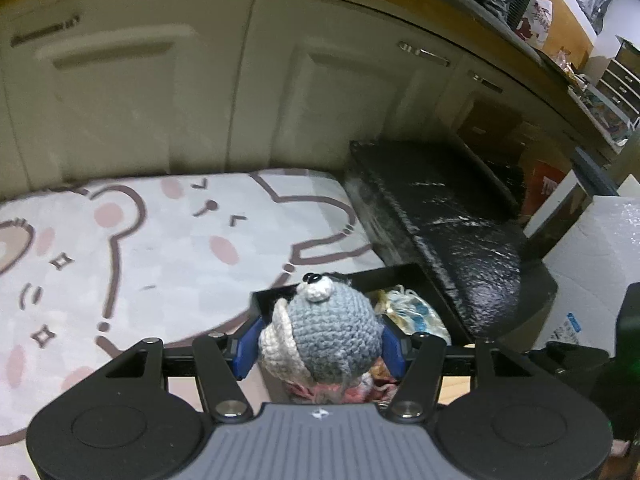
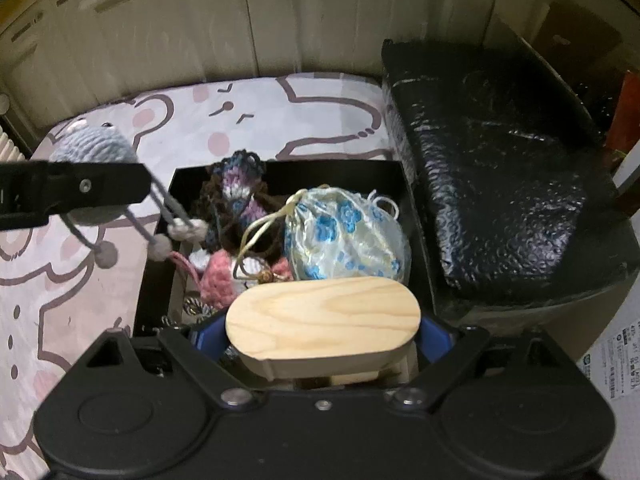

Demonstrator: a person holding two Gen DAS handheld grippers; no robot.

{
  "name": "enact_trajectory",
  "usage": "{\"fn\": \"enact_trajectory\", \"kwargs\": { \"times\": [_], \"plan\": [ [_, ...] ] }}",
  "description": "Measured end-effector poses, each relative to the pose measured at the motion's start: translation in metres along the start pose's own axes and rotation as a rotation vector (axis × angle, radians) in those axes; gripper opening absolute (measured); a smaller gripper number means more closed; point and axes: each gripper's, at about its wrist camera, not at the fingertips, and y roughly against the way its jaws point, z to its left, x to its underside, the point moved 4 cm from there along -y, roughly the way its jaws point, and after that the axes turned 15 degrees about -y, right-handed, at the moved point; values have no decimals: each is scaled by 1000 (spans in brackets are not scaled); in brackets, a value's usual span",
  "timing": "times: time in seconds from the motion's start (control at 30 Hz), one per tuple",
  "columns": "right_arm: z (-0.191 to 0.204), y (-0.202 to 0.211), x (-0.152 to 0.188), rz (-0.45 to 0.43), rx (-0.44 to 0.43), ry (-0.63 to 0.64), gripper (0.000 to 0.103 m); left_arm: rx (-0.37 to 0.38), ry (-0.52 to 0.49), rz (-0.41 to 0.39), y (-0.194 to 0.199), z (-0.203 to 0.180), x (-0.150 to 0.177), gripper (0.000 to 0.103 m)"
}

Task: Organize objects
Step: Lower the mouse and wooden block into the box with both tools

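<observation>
One black box point(image 2: 404, 184) on the bear-print mat point(image 2: 320, 112) holds a blue-flowered drawstring pouch point(image 2: 344, 236), a dark crochet doll point(image 2: 236, 196) and, seemingly, pink crochet pieces point(image 2: 218, 280). The left hand-held gripper point(image 1: 320, 344) clamps one grey crochet toy point(image 1: 332, 328) at the box's left edge; the right hand-held gripper point(image 2: 320, 330) grips one oval wooden piece point(image 2: 320, 316) over the box.

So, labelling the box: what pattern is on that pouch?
Blue flowers on pale fabric pouch; clearest in the right wrist view.
</observation>
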Motion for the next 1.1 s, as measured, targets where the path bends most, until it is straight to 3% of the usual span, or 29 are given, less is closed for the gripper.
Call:
{"fn": "enact_trajectory", "kwargs": {
  "times": [0.23, 0.3, 0.4, 0.6, 0.7, 0.8, 0.93, 1.1],
  "plan": [
    [-8, -8, 3, 28, 7, -10, 94, 38, -16, 52, -17, -12, 3, 62],
    [-9, -9, 5, 32, 6, -17, 100, 46, -30, 85, -24, -15, 8, 65],
    [-10, -8, 7, 33, 10, -15, 100, 23, -38, 121, -30, -15, 14, 77],
    [-11, -8, 7, 38, 6, -21, 100, 5, -15, 121, -29, -9, 14, 78],
    [-12, -5, 5, 36, 13, -21, 93, -2, -6, 123, -28, -6, 14, 78],
    [-15, 2, 0, 29, -9, -53, 74, -14, 5, 123, -28, -3, 13, 77],
    [-8, 7, 0, 42, -51, -39, 70, -17, 44, 125, -26, 9, 12, 65],
    [-3, -3, 6, 85, -5, 1, 62, -29, 75, 160, -32, 21, 17, 62]
  ]
}}
